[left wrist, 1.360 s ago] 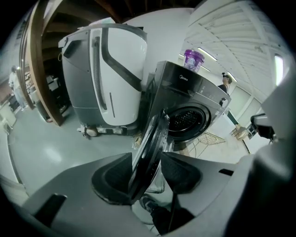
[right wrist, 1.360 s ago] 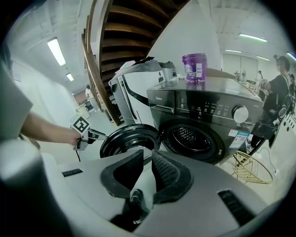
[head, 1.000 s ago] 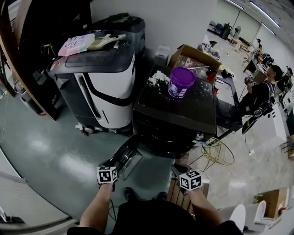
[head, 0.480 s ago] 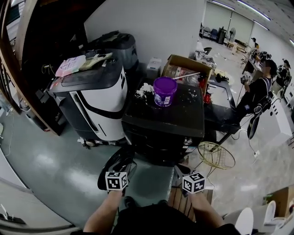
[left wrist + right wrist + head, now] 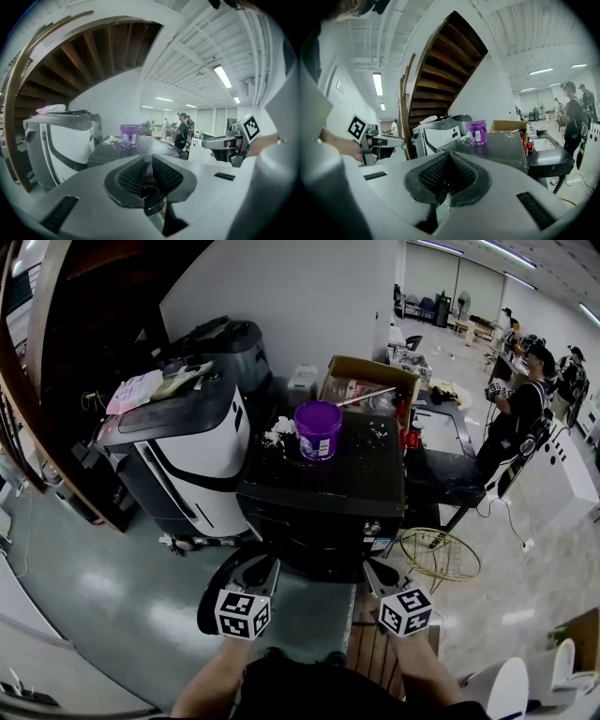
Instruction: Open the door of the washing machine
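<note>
The washing machine's (image 5: 319,521) door (image 5: 212,601) appears already swung open, just below and left of the left hand-held gripper (image 5: 151,160), whose empty jaws are closing. The right hand-held gripper (image 5: 449,157) is fully closed and empty. The task looks done.

1. The left gripper (image 5: 265,570) rises from beside the rim of the open door (image 5: 217,585). It now points more level, toward the front of the washing machine (image 5: 323,486).
2. Its jaws are closing to a narrow gap, with nothing between them.
3. The right gripper (image 5: 371,570) also lifts and tips up from its earlier downward slant. Its jaws are now together and empty.
4. The head view shifts. The washing machine and the purple bucket (image 5: 318,430) on its top slide left, toward the middle of the picture.
5. The door's glass bowl, plain to see a second ago, is now mostly covered by the left gripper. Only its dark rim shows.
</note>
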`<action>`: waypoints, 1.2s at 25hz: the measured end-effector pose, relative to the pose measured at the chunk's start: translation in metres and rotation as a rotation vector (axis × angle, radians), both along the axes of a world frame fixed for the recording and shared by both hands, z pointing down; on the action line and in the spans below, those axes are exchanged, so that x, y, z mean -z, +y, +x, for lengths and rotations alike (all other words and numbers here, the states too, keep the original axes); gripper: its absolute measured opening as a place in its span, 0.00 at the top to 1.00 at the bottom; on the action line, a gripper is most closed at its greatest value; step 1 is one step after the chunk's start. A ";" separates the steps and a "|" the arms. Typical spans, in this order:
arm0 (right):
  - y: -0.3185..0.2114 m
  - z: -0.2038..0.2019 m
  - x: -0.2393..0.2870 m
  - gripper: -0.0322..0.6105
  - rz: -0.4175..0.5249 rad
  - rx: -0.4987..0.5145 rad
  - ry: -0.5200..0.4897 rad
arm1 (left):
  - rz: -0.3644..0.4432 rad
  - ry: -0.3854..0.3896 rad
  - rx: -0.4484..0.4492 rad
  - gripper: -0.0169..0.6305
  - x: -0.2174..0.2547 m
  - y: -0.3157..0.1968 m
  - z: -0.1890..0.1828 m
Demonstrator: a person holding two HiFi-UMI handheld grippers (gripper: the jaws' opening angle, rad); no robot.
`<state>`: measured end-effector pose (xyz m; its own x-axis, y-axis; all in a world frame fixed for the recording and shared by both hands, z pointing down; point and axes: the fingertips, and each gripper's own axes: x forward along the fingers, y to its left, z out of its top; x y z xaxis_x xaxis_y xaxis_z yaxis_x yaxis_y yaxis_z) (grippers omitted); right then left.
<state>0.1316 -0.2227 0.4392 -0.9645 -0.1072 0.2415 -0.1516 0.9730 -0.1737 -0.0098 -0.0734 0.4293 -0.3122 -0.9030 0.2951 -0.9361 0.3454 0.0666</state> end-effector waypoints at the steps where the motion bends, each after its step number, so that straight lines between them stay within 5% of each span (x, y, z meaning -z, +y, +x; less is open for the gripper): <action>1: 0.000 0.001 0.009 0.93 0.006 -0.011 -0.024 | 0.011 -0.009 -0.037 0.89 0.008 -0.002 0.004; 9: 0.027 -0.011 0.050 0.93 0.067 0.017 -0.098 | 0.050 -0.105 -0.185 0.95 0.065 -0.017 -0.001; 15: 0.033 -0.030 0.075 0.93 0.082 0.009 -0.133 | 0.108 -0.056 -0.203 0.95 0.084 -0.002 -0.023; 20: 0.026 -0.054 0.095 0.93 0.379 -0.040 -0.031 | 0.119 -0.088 -0.098 0.95 0.096 0.014 -0.061; 30: 0.010 -0.076 0.114 0.93 0.174 -0.012 -0.154 | 0.135 -0.119 -0.066 0.95 0.108 0.013 -0.093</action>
